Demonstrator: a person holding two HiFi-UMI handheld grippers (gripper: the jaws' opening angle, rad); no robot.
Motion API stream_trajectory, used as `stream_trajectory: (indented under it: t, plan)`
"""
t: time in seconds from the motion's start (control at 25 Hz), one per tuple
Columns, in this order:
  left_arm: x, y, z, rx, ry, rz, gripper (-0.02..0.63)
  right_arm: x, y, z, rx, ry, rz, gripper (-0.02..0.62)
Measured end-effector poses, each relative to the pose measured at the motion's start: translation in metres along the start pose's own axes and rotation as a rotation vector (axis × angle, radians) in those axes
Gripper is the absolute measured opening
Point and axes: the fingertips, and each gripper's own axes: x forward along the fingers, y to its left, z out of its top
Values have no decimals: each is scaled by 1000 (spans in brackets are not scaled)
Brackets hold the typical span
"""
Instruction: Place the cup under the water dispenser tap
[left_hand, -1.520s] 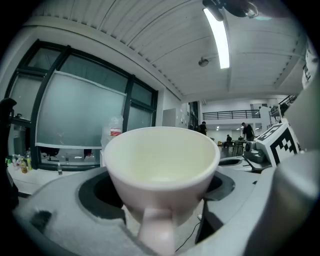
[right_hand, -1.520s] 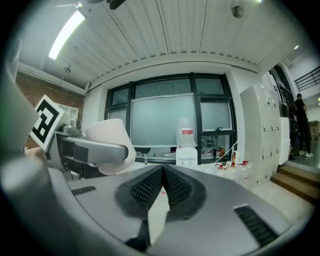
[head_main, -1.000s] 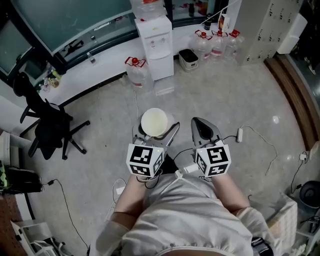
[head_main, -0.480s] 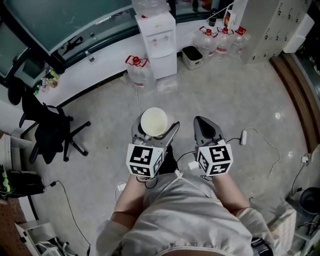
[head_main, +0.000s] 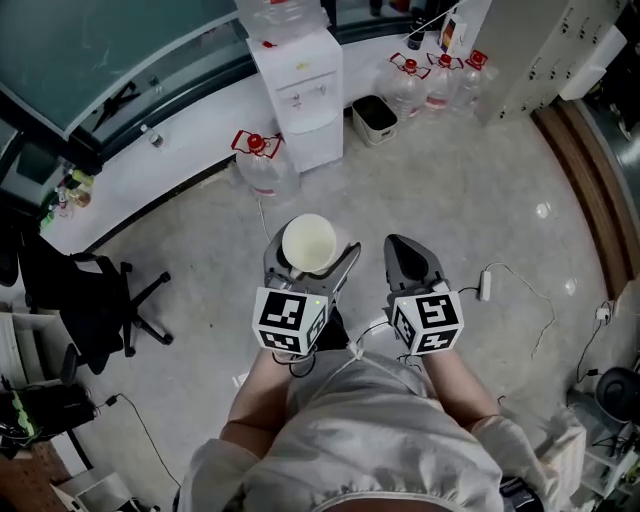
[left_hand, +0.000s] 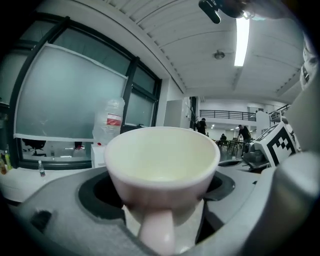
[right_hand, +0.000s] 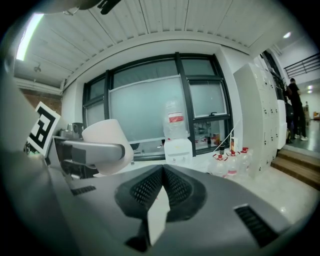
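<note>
The left gripper (head_main: 312, 266) clamps the cream ceramic cup (left_hand: 162, 155) by its sides, mouth up. It is well short of the white water dispenser (head_main: 300, 85), which stands on the grey floor (head_main: 450, 190) against the wall. The right gripper (right_hand: 162, 172) is pressed together on nothing. Carry the cup level, approach squarely, and slide it in low beneath the tap, clear of the large water bottle (head_main: 262, 160) beside the dispenser.
</note>
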Motion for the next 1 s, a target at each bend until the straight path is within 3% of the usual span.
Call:
stream_trajectory:
  t: [0.36,0.6,1.0]
  plan:
    - [92,118,35,-26,12,-43,459,136,-21,58,-4,13,-55,25]
    - [138,166,37,-48,41,-49,459,197,-37,72,19,42,-71,25]
    - [209,206,19,-78,87,42,459,278,-81,68,16,107,41,26]
